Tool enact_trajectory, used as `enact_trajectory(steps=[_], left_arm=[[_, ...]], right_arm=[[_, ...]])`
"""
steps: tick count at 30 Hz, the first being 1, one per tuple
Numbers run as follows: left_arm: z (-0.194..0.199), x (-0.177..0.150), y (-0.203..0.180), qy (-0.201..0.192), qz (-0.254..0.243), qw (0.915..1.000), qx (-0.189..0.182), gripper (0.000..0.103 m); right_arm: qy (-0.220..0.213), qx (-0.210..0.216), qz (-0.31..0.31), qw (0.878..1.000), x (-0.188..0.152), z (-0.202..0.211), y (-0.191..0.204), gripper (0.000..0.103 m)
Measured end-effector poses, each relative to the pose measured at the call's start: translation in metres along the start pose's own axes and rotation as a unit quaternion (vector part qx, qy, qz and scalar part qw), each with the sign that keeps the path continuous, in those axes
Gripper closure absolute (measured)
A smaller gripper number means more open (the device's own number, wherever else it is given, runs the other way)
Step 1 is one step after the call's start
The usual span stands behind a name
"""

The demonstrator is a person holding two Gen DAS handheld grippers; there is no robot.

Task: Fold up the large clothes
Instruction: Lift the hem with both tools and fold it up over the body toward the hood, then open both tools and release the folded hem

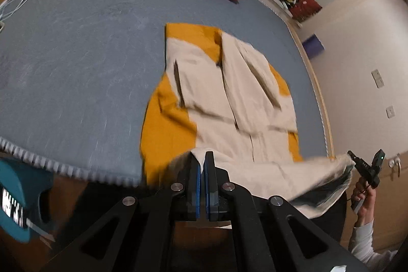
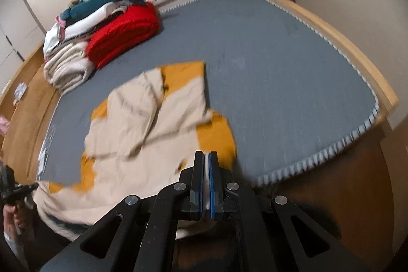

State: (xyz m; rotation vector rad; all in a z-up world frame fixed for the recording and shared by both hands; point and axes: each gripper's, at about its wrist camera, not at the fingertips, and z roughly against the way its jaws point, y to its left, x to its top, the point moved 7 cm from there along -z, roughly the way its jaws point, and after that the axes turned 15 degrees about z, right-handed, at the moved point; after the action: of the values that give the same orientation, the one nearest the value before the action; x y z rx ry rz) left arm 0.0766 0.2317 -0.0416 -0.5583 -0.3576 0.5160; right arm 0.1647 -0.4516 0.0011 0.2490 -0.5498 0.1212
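Garment (image 1: 229,103) was spread on the bed (image 1: 76,55), near hem lifted off the near edge. Left gripper (image 1: 203,157) and right gripper (image 2: 206,157) were each pinched on a hem corner. Hem should be kept taut, level, and carried far evenly.

Grey-covered bed (image 2: 280,68) under beige-and-mustard garment (image 2: 142,124), red blanket (image 2: 122,32), cream blanket (image 2: 68,65) at far end.

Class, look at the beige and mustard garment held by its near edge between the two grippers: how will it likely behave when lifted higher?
The garment probably flops: the edge between the left gripper and right gripper sags. It likely drags across the grey bed cover rather than sliding stiffly. Its creased folded panels may shift or fall open.
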Motion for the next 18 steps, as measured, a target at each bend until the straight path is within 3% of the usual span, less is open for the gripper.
enact_trajectory(steps=[8, 11, 14, 18], left_arm=[[-0.104, 0.074, 0.003, 0.011, 0.029, 0.9994, 0.018, 0.101], [-0.130, 0.083, 0.023, 0.035, 0.073, 0.9962, 0.032, 0.101], [-0.133, 0.089, 0.024, 0.033, 0.077, 0.9959, 0.032, 0.100], [-0.139, 0.091, 0.034, 0.051, 0.100, 0.9932, 0.032, 0.094]], right_arm=[[0.012, -0.033, 0.032, 0.999, 0.099, -0.156, -0.024, 0.100], [0.027, -0.034, 0.032, 0.999, 0.113, -0.205, -0.024, 0.100], [0.059, -0.028, 0.025, 0.998, 0.113, -0.249, -0.023, 0.100], [0.064, -0.028, 0.029, 0.997, 0.124, -0.274, -0.021, 0.100]])
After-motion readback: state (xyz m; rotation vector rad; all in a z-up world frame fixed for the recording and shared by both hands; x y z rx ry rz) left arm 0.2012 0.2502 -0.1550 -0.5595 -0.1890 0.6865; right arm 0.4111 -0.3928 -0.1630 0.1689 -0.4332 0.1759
